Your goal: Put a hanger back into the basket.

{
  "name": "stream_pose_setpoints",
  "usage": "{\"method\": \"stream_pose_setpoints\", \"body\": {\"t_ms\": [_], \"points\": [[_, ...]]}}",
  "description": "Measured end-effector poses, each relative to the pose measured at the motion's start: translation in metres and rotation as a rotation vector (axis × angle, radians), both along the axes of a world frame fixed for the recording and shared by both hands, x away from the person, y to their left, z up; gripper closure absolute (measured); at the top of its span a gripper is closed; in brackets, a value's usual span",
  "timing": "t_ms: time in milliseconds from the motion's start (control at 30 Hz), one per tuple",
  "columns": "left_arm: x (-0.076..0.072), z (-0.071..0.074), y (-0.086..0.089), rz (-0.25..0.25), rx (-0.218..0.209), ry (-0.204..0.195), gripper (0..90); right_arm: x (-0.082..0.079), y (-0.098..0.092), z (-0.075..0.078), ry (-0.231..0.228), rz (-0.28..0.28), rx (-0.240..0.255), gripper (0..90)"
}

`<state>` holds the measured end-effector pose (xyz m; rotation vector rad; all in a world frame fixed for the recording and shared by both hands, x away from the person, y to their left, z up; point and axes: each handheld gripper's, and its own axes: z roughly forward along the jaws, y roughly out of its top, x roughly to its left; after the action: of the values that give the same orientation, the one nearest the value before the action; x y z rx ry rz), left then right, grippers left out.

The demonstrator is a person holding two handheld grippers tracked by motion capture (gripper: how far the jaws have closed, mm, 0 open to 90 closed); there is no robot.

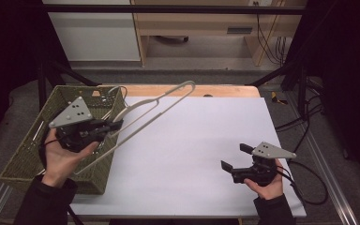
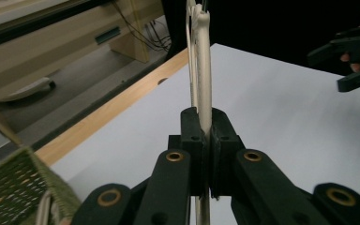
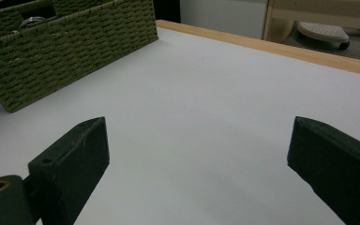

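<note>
The left gripper (image 1: 115, 124) is clamped on a cream hanger (image 1: 157, 110), held above the desk (image 1: 192, 140) and slanting up and away from it. A woven basket (image 1: 33, 145) sits just below and behind it. The right gripper (image 1: 234, 157) is open and empty, with bare desk ahead.
</note>
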<state>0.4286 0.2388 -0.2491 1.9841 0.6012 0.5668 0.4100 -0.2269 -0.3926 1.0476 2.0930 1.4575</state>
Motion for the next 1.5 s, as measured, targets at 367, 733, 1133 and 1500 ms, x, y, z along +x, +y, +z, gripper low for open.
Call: {"method": "stream_pose_setpoints", "body": {"t_ms": [367, 733, 1133, 1500], "points": [[0.023, 0.001, 0.054, 0.088, 0.021, -0.011, 86.7, 0.0, -0.001, 0.0, -0.003, 0.003, -0.001, 5.7], [0.037, -0.016, 0.108, 0.188, 0.051, 0.006, 86.7, 0.0, -0.001, 0.001, -0.007, -0.001, -0.002, 5.5], [0.049, -0.043, 0.154, 0.284, 0.083, 0.046, 86.7, 0.0, 0.0, 0.0, -0.008, 0.0, -0.01, 5.2], [0.053, -0.067, 0.174, 0.335, 0.127, 0.068, 86.6, 0.0, 0.0, -0.001, -0.003, 0.0, -0.01, 5.7]]}}
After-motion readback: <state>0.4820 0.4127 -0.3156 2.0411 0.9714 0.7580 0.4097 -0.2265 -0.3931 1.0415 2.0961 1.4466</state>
